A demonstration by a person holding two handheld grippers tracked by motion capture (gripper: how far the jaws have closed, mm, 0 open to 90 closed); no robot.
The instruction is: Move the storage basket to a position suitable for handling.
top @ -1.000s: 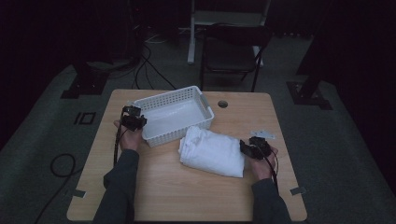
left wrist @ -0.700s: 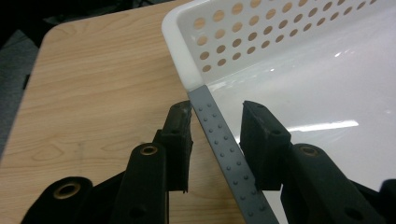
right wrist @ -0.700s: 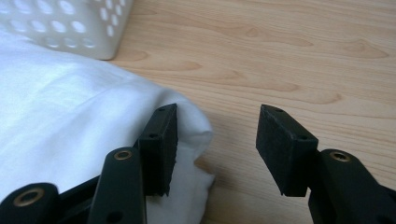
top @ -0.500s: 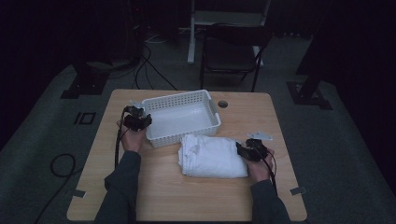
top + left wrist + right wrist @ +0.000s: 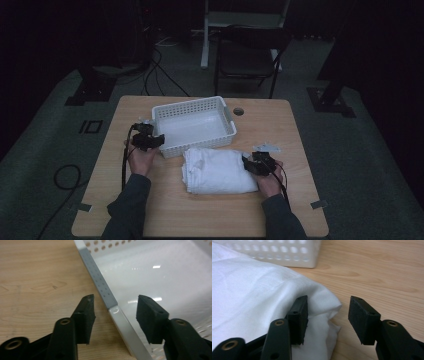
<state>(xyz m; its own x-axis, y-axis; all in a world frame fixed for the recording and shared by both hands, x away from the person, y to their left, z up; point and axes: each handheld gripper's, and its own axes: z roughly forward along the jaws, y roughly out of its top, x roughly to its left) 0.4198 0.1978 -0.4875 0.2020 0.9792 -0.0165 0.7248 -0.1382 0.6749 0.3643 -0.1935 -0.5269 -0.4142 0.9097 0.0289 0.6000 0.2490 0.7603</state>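
Compared with a second ago, my left gripper [image 5: 150,141] has parted its jaws: they have just been opening and now straddle the left rim of the white basket [image 5: 196,111] with a gap on both sides, one pad [image 5: 86,315] over the table [image 5: 300,150] and the other inside the basket, neither pressing on the plastic. The basket has slid leftward and toward me with that hand, so I judge the repositioning step complete and the rim released. My right gripper [image 5: 256,165] has narrowed its jaws somewhat but they stand part open; in the right gripper view one pad [image 5: 298,315] rests on the corner of the folded white cloth [image 5: 216,170] and the other hangs over bare wood, so nothing is clamped. The cloth has shifted leftward and toward me along with that hand. It now lies on the table just in front of the basket's near wall, close to it; I cannot tell whether they touch. Its long axis runs left to right across the table, roughly parallel to the basket's near wall, with one short end pointing at my right gripper. The basket's long axis also runs left to right, turned slightly so its right end sits farther from me; its opening faces up and its floor is bare. I judge that basket and cloth are now aligned for loading, and the next step needs a firm grip on the cloth.
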